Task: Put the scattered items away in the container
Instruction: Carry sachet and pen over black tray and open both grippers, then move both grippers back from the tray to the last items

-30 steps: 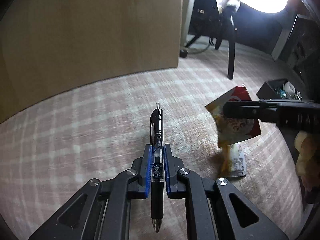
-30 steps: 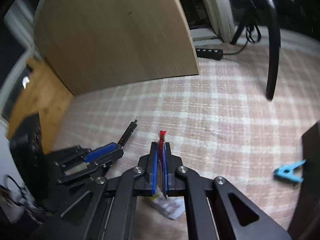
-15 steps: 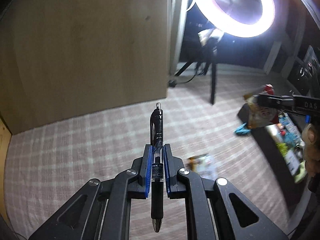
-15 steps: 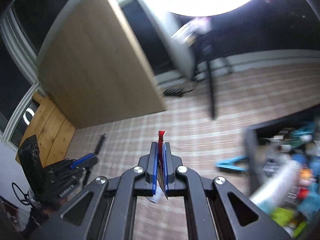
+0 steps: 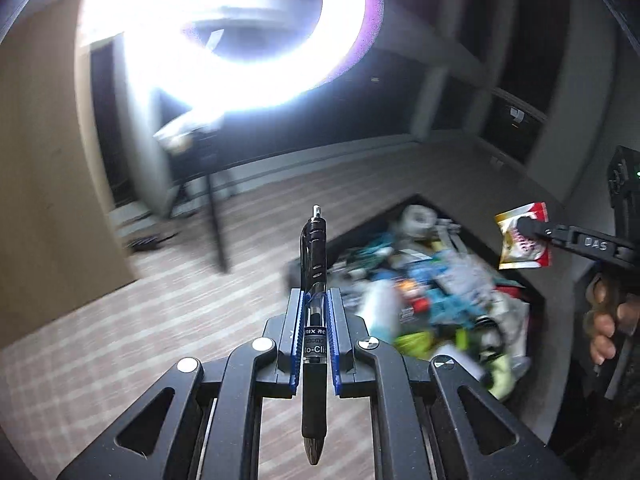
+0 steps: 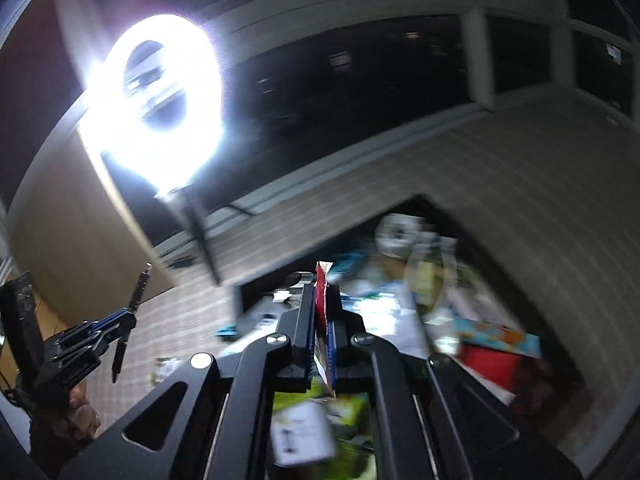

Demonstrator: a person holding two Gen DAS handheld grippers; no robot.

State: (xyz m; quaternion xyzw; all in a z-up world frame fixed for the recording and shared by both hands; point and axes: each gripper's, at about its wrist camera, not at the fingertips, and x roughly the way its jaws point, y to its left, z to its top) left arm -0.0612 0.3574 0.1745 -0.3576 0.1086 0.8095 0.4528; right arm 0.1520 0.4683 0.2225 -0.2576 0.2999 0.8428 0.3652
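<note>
Clutter fills the dark container (image 5: 536,292) on the carpet (image 5: 168,320): blurred packets, a white roll at its far corner, green and blue wrappers heaped to the rim. My left gripper (image 5: 314,300) has its jaws pinching a black pen (image 5: 313,280) just left of the container's near-left edge. My right gripper (image 6: 320,300) has its jaws pressed on a red sachet (image 6: 322,280) above the container. Open carpet lies left and far.
</note>
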